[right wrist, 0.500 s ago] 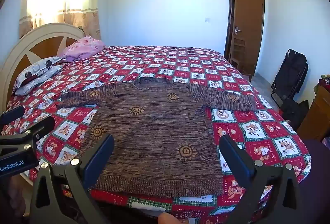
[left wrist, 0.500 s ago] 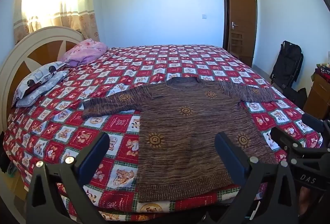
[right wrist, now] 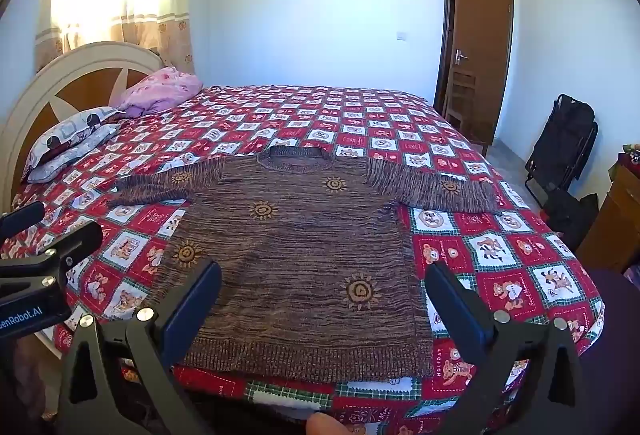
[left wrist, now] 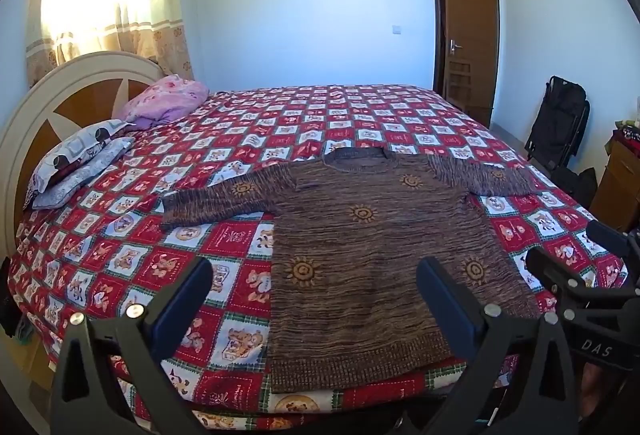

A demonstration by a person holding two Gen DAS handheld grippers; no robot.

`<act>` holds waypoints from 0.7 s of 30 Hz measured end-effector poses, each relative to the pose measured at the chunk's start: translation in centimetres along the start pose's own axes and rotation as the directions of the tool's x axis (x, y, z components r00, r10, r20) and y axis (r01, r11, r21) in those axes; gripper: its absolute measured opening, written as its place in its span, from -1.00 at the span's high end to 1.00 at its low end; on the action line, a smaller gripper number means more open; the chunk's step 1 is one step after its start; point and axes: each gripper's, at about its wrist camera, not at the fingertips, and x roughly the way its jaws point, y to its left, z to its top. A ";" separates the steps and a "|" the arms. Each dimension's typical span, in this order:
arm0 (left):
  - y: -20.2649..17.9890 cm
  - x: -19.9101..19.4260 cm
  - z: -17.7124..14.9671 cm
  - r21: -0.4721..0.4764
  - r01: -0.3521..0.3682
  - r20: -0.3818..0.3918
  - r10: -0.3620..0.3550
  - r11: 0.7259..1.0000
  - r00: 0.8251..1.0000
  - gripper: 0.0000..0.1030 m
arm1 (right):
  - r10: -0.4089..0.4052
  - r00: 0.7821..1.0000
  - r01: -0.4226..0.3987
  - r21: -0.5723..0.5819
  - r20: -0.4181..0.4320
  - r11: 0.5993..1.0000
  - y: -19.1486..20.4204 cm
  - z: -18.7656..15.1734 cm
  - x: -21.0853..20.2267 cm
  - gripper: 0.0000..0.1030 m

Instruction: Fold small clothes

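We hold the left gripper (left wrist: 314, 299) and right gripper (right wrist: 324, 299) above the sweater's (right wrist: 304, 255) hem, fingers wide apart and empty. The sweater lies flat on the bed (right wrist: 500, 255), sleeves spread. We should pinch one sleeve first and fold inward. Pillows (left wrist: 80, 163) sit well beyond its left sleeve; nothing blocks us.

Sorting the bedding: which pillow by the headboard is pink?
The pink pillow, farthest along the headboard, nearest the curtain; the two grey patterned pillows lie stacked closer.
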 end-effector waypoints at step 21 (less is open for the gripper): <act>-0.1 0.3 -0.1 0.003 0.000 -0.013 0.000 1.000 1.000 -1.00 | -0.002 1.000 0.002 0.003 -0.013 1.000 0.3 -0.1 0.4 -0.98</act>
